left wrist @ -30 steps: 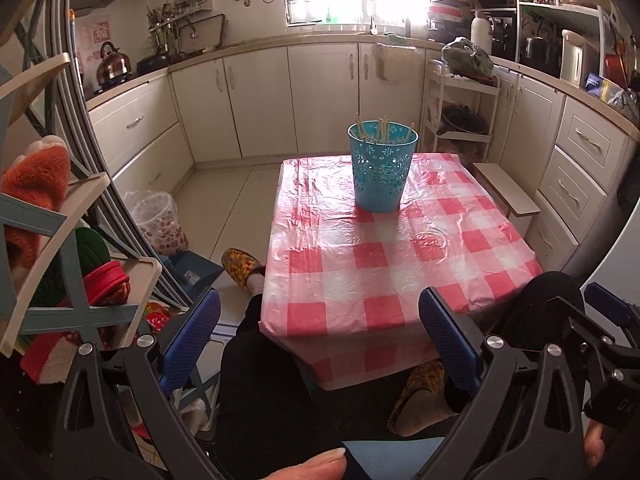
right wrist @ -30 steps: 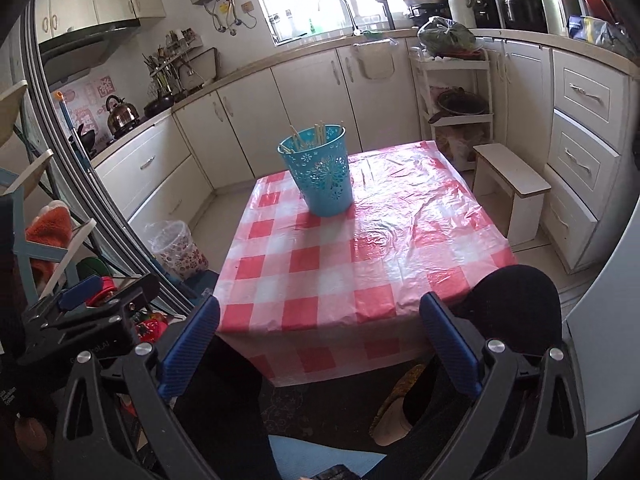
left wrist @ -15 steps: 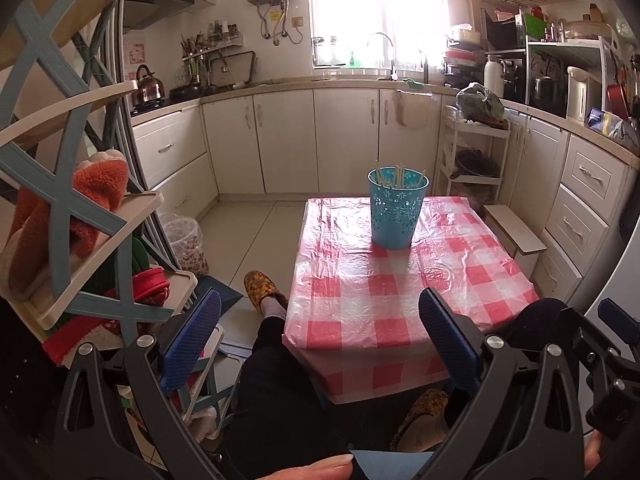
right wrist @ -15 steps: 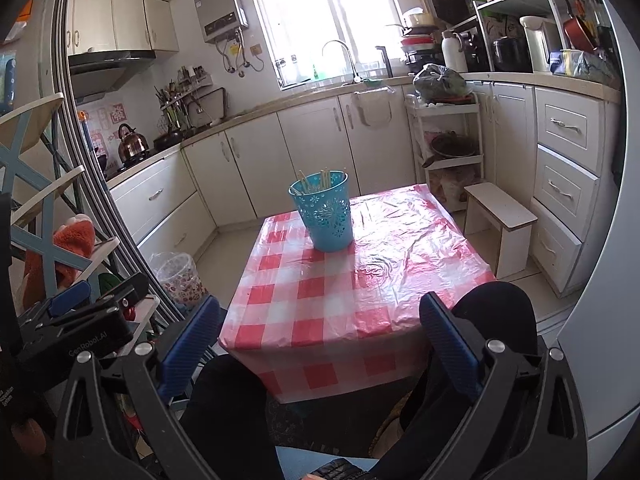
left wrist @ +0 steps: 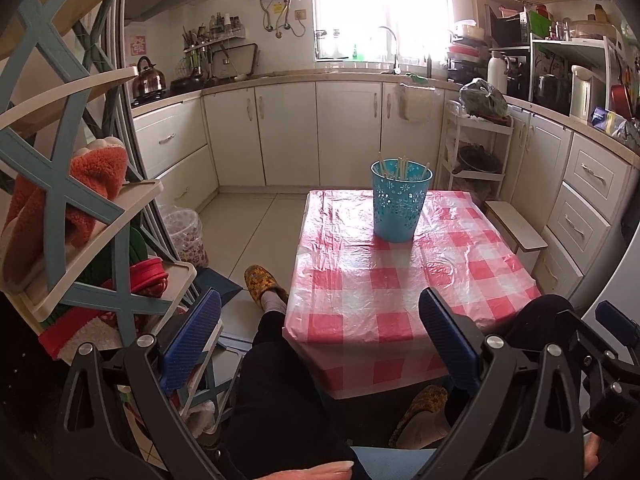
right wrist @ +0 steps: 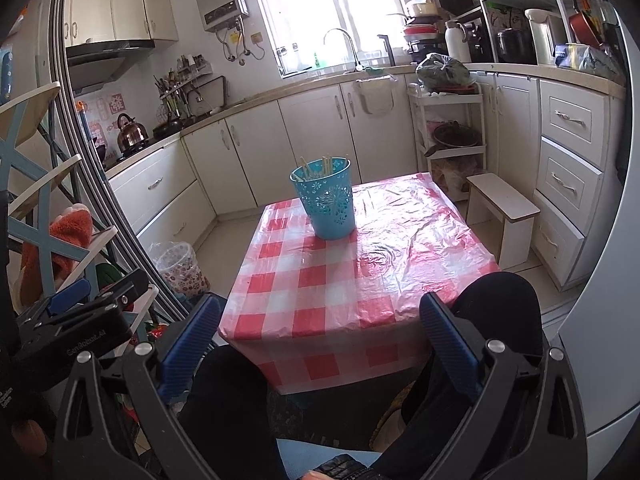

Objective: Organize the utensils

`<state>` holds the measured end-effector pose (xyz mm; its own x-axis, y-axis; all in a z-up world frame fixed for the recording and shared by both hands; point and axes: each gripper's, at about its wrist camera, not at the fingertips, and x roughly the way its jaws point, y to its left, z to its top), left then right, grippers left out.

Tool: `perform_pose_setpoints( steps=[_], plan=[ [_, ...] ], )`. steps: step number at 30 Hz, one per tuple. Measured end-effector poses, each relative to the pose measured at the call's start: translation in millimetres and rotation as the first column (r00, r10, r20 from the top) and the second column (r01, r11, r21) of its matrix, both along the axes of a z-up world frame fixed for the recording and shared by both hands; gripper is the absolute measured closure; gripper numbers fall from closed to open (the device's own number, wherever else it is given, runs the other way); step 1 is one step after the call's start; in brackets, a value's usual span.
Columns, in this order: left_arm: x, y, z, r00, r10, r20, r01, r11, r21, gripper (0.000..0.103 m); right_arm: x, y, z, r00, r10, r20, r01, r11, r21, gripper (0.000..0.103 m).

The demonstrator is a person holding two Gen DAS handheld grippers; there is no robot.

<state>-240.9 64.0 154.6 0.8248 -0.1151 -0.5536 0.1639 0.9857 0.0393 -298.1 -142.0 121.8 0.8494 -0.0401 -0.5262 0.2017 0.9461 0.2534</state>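
A blue perforated bucket (left wrist: 401, 202) stands at the far end of a small table with a red-and-white checked cloth (left wrist: 384, 300). Several wooden chopsticks (left wrist: 401, 167) stick up inside it. It also shows in the right wrist view (right wrist: 327, 200), with the chopsticks (right wrist: 316, 166) in it. My left gripper (left wrist: 320, 340) is open and empty, held low, well short of the table's near edge. My right gripper (right wrist: 320, 342) is open and empty, likewise low and back from the table (right wrist: 320, 292). The left gripper's body shows in the right wrist view (right wrist: 76, 320).
A shelf rack (left wrist: 80, 208) with orange and red cloth items stands close on the left. A bin (left wrist: 185, 232) sits on the floor beyond it. A white stool (right wrist: 502, 216) and drawers (right wrist: 568, 184) flank the table's right. The person's legs (left wrist: 280, 380) are below the grippers.
Both grippers have pulled back and tilted up from the table; the bucket looks farther away and more of the kitchen shows. Both stay open and empty.
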Motion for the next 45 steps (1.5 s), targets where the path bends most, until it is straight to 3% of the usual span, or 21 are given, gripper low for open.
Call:
perform_pose_setpoints(
  steps=[45],
  plan=[
    [-0.9,7.1,-0.2,1.000,0.013,0.001,-0.013,1.000,-0.012,0.008,-0.3,-0.1,2.5,1.000,0.019,-0.010,-0.019,1.000,-0.004,0.007]
  ],
)
